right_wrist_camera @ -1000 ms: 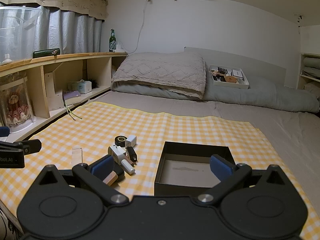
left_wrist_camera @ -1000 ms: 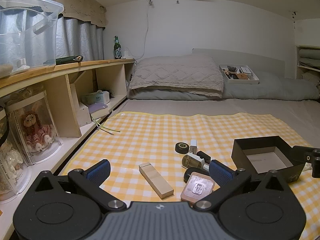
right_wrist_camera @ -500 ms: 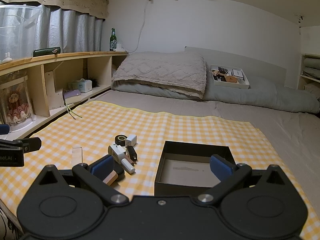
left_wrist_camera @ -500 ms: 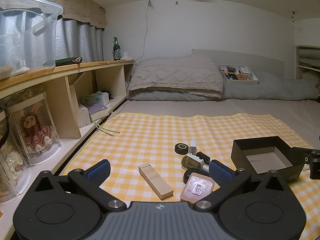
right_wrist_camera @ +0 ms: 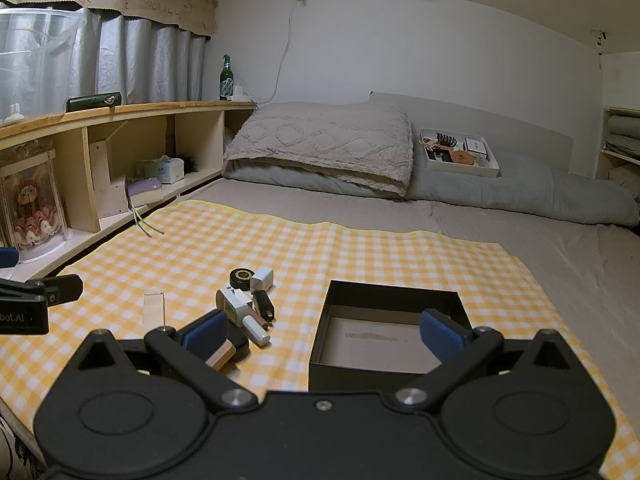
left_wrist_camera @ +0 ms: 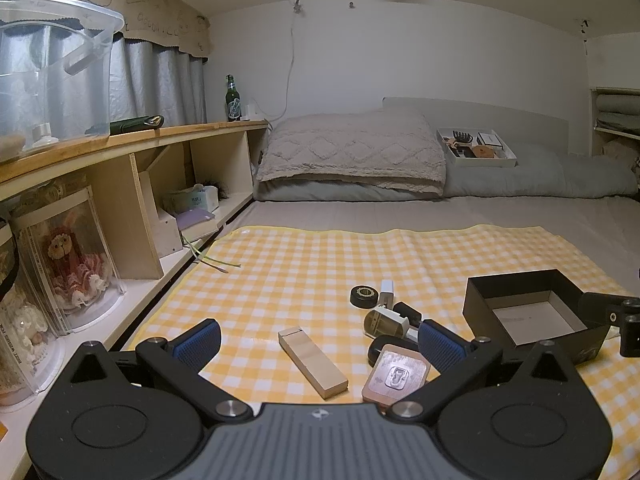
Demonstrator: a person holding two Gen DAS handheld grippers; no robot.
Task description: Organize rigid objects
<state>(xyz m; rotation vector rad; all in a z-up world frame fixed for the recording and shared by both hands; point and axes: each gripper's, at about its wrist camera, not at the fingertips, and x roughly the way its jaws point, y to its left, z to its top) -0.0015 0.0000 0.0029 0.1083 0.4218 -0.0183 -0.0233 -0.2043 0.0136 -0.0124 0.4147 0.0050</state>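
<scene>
An empty black box (right_wrist_camera: 388,328) stands on the yellow checked cloth (right_wrist_camera: 280,248); it also shows in the left wrist view (left_wrist_camera: 528,312). Left of it lies a cluster of small items: a black round tin (right_wrist_camera: 241,276), a white block (right_wrist_camera: 263,279), a cream rectangular case (right_wrist_camera: 234,304) and a white tube (right_wrist_camera: 256,330). A wooden block (left_wrist_camera: 312,362) and a copper-coloured square case (left_wrist_camera: 398,374) lie in front of my left gripper (left_wrist_camera: 318,342), which is open and empty. My right gripper (right_wrist_camera: 322,330) is open and empty, over the box's near edge.
A wooden shelf unit (left_wrist_camera: 132,184) runs along the left with doll cases, a tissue box and a green bottle (left_wrist_camera: 232,100). Pillows (left_wrist_camera: 352,156) and a white tray of items (left_wrist_camera: 476,148) lie at the bed's head.
</scene>
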